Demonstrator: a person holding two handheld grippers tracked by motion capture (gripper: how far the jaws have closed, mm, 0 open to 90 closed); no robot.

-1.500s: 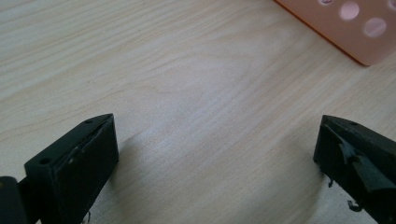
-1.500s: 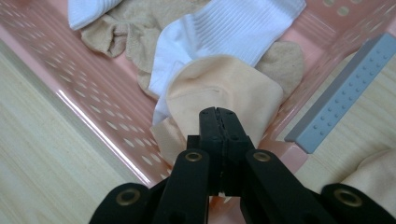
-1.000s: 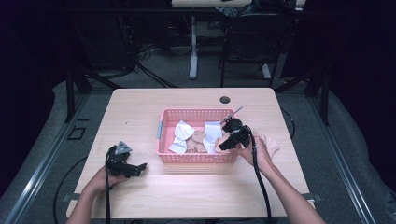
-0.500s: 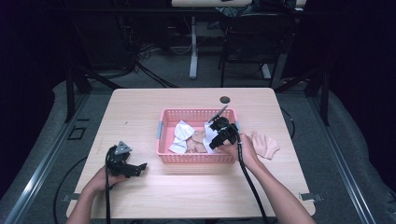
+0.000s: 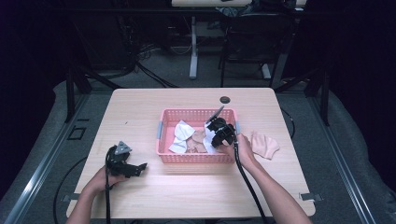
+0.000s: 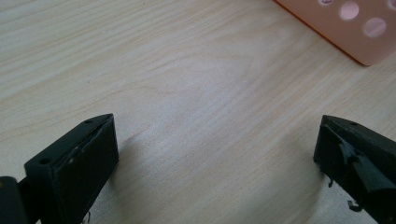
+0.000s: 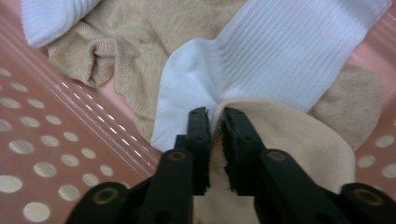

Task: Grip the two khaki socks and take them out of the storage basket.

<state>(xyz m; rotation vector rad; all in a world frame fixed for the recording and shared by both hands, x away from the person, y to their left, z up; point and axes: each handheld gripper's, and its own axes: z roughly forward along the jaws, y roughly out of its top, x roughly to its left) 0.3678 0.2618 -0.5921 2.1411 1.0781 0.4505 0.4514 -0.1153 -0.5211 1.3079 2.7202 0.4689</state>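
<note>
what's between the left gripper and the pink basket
Only bare wooden table: the left gripper view shows nothing lying between the left gripper, jaws open, and the corner of the pink basket.

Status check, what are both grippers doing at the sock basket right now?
Right gripper just closed on beige sock in pink basket. Left gripper open over table. White sock lies against it.

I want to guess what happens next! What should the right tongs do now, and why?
Probably lift straight up. The right tongs have just been closing and now pinch the beige sock lying in the pink basket; one beige sock already lies outside it.
</note>
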